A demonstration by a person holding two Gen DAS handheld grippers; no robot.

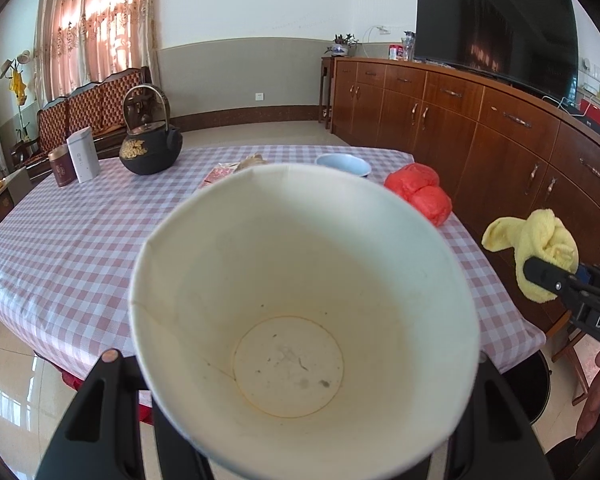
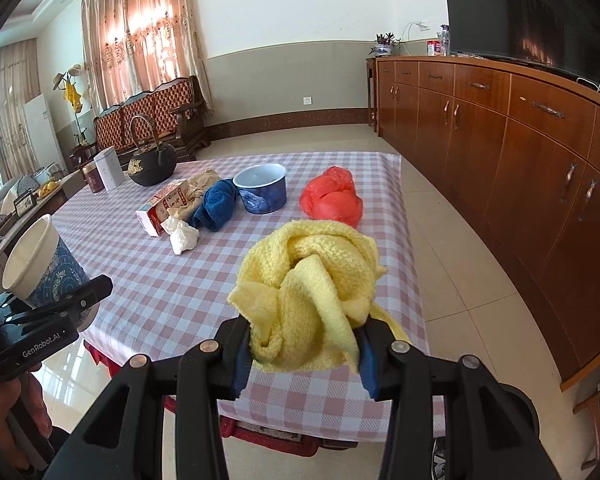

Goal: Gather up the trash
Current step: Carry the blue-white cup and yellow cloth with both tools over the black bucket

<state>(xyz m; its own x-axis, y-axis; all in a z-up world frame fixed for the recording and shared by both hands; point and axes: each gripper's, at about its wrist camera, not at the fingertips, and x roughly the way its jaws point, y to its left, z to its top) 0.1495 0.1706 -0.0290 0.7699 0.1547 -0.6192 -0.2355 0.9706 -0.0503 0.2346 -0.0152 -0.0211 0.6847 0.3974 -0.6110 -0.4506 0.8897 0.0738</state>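
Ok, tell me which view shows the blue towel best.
The right wrist view: the blue towel lies in plain sight between the carton and the blue bowl. In the left wrist view the held cup hides it entirely.

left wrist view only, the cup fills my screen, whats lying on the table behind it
Observer: A blue cloth lies beside the blue bowl.
Operator: any small trash there
Observer: Two white crumpled wads sit in front of a carton lying on its side.
Operator: cup look plain outside
Observer: No, the paper cup in the left gripper has a blue pattern outside.
Operator: is the right one holding tight
Observer: The right gripper has its blue pads pressed into the yellow cloth.
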